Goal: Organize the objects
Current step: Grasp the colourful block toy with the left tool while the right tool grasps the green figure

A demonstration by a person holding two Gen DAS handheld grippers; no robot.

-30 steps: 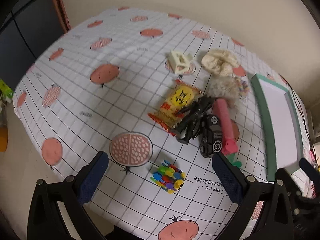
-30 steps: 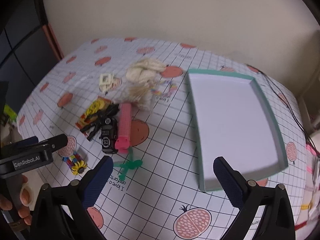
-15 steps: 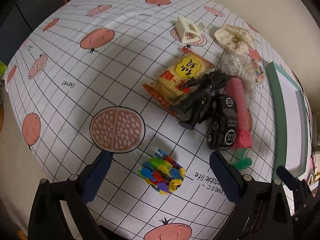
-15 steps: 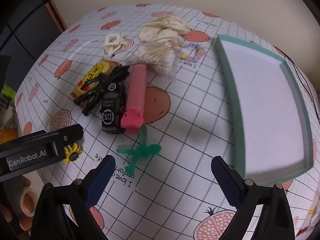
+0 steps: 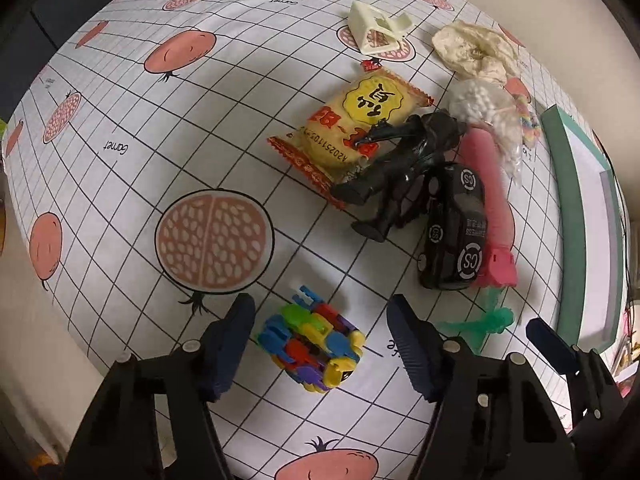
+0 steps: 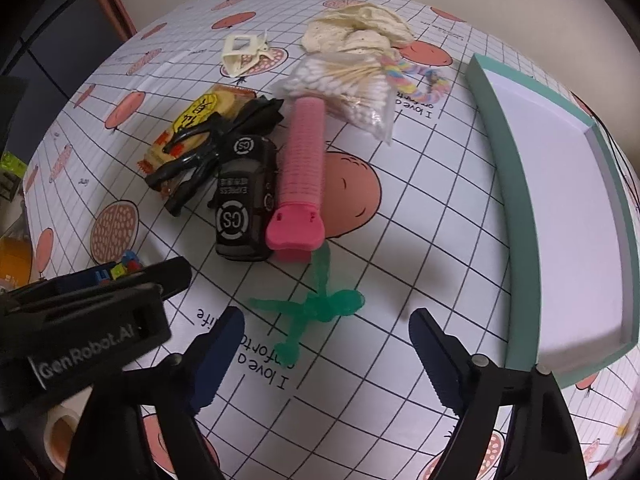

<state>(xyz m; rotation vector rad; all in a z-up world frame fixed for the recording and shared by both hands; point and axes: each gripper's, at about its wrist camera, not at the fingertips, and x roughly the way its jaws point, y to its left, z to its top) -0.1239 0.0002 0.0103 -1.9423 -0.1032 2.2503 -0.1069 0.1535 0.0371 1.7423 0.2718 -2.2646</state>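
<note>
Left tongs (image 5: pixel 320 344) are spread wide around the colourful block toy (image 5: pixel 310 346), not squeezing it. Right tongs (image 6: pixel 326 344) gape wide and empty over the green figure (image 6: pixel 316 308), just below the black car (image 6: pixel 244 204). The teal tray (image 6: pixel 520 184) sits right of the car.

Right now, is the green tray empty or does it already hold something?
Empty. The green tray shows only its bare white floor in the right wrist view; the black toy car and pink toy lie on the tablecloth beside it.
</note>
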